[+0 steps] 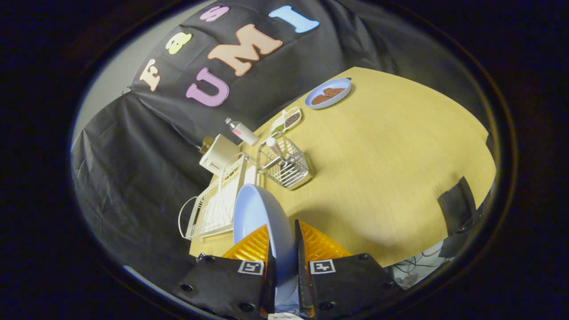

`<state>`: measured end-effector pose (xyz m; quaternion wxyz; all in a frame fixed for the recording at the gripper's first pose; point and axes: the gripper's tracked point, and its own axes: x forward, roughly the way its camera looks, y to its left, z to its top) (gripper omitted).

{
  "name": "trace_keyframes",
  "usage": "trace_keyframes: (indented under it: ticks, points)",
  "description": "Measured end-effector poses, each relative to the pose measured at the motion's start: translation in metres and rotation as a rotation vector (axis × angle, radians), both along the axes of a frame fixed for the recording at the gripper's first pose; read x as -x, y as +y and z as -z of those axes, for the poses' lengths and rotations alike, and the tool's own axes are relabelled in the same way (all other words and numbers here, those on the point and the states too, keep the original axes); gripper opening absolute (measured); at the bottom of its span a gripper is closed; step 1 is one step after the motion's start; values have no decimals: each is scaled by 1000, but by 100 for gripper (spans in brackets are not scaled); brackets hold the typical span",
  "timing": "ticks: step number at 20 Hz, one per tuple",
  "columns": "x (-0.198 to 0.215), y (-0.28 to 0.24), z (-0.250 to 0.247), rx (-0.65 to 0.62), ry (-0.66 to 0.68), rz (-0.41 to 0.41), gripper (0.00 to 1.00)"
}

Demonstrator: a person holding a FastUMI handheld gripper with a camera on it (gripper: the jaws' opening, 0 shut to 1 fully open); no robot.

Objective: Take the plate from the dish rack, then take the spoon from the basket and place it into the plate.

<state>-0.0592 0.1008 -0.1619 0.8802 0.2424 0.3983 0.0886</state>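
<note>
**Plate gripped on edge, above rack end of table**

Pale wooden table, black cloth wall behind. Gripper closed on light blue plate — orange fingers pressing both faces, plate standing on edge between them. Plate's long axis running away from the fingers, rim pointing toward white dish rack just beyond. Held above table edge, apart from rack wires as far as can be told.

Wire basket just beside rack, on table side; white-handled utensil upright in it — handle up, head down among wires, too small to tell spoon from anything else. Second blue plate far across table, brown pieces on it. Small divided tray between that plate and basket, dark and greenish contents. Bottle lying tilted near white box behind rack.
</note>
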Motion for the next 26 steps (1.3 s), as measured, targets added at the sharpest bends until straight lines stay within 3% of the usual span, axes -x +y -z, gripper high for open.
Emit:
trace_keyframes:
  ticks: [6, 11, 20, 26]
  points:
    - [-15, -32, 32, 12, 25, 60, 23]
    - [-20, -39, 46, -72, 67, 95, 23]
    - [-45, -41, 69, -105, 88, 128, 23]
    - [-49, -37, 74, -107, 86, 107, 23]
